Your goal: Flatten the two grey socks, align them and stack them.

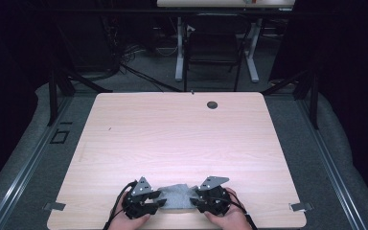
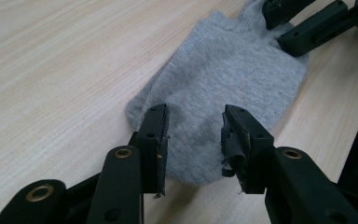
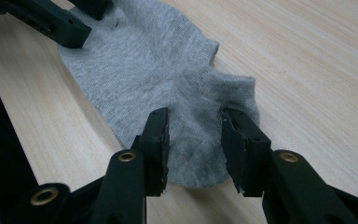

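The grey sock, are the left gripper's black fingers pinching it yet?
Cannot tell. In the left gripper view the left gripper stands open over the grey sock; contact underneath isn't plain.

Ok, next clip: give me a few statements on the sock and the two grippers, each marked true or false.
1. A grey sock lies flat on the wooden table. True.
2. The left gripper is shut on the sock. False: its jaws stand open over one end.
3. The right gripper is open, jaws either side of the sock's other end. True.
4. The sock sits at the table's far edge. False: it lies near the person's edge.
5. A second sock lies beside it. False: just one is in view.
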Demonstrator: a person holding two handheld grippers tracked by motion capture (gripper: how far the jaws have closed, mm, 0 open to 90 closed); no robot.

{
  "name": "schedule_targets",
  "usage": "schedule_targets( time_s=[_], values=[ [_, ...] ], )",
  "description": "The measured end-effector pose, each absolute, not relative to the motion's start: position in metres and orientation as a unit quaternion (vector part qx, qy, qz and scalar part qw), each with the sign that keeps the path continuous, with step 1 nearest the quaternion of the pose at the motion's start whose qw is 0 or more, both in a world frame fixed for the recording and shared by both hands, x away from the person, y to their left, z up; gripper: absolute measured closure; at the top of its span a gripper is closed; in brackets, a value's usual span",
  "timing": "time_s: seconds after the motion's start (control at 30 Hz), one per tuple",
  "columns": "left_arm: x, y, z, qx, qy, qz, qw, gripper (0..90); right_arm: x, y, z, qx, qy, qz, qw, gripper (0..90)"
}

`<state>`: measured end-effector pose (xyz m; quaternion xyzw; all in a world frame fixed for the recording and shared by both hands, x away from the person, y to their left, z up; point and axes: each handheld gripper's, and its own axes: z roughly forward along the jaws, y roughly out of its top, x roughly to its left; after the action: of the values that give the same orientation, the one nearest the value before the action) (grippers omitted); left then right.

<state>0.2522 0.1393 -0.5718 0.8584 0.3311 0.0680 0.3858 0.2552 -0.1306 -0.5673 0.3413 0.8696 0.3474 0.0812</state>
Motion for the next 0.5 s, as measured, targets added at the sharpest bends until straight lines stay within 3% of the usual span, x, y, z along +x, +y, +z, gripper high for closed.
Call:
schedule_targets(
  time_s=[0.5],
  values=[
    [0.2584, 0.1388, -0.5753, 0.853, 0.336, 0.079, 0.39, 60.7, 0.2607, -0.1313, -0.5689, 0.35, 0.866, 0.346, 0.08, 63.3]
  ],
)
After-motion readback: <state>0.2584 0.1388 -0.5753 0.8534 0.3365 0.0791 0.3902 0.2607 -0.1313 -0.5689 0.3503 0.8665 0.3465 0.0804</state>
